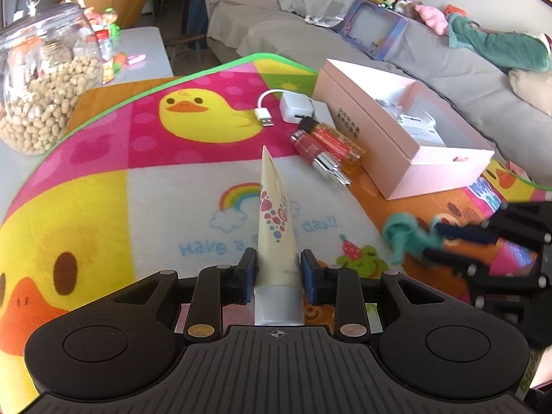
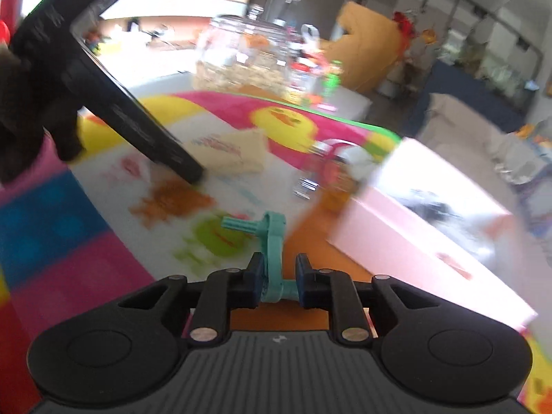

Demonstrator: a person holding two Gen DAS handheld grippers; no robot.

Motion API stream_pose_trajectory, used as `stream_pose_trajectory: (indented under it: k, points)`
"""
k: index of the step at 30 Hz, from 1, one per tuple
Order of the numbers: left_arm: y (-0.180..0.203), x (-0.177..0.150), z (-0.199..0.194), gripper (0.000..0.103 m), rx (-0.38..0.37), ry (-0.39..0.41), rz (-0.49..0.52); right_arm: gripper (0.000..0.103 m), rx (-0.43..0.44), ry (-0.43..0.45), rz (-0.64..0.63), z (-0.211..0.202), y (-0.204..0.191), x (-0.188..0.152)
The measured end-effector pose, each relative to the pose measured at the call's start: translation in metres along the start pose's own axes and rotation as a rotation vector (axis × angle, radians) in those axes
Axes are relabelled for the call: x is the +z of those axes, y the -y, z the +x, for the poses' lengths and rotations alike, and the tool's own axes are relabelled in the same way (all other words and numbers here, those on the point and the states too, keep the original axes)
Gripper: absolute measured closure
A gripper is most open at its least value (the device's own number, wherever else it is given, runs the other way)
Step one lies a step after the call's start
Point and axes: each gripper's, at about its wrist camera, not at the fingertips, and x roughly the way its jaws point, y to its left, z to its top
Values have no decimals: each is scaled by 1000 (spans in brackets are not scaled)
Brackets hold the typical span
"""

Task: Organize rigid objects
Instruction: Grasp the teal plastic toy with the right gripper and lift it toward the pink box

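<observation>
Bright cartoon-duck mat (image 1: 103,179) is spread over the tabletop, with a grey sofa (image 1: 431,65) seen behind it. A cream tube (image 1: 276,227) is clamped near its cap end by the left tool (image 1: 277,272), tail pointing away over the rainbow print. Over on the right, a small teal plastic part (image 2: 274,252) is pinched by the right tool (image 2: 278,276), pads closed on it; that view is pretty blurred. An open pink box (image 1: 396,138) is sat on the mat near the sofa side, and two little bottles (image 1: 327,148) are lying just beside it, next to a white charger (image 1: 293,107). A glass jar of peanuts (image 1: 45,79) is parked at the far left edge.
</observation>
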Motion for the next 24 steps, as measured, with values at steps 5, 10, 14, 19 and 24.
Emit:
stream_pose_trajectory:
  k: [5, 10, 14, 19, 24]
  points:
    - [7, -2, 0, 71, 9, -11, 14, 44, -84, 1, 129, -12, 23, -9]
    - [12, -1, 2, 71, 32, -15, 23, 37, -42, 43, 341, -9, 31, 5]
    - [14, -3, 1, 71, 34, -22, 27, 37, -100, 44, 307, 14, 14, 20]
    - [17, -5, 0, 71, 35, -36, 36, 37, -192, 15, 161, 9, 1, 5]
    - [15, 5, 6, 72, 25, -44, -36, 36, -194, -35, 269, -6, 25, -18]
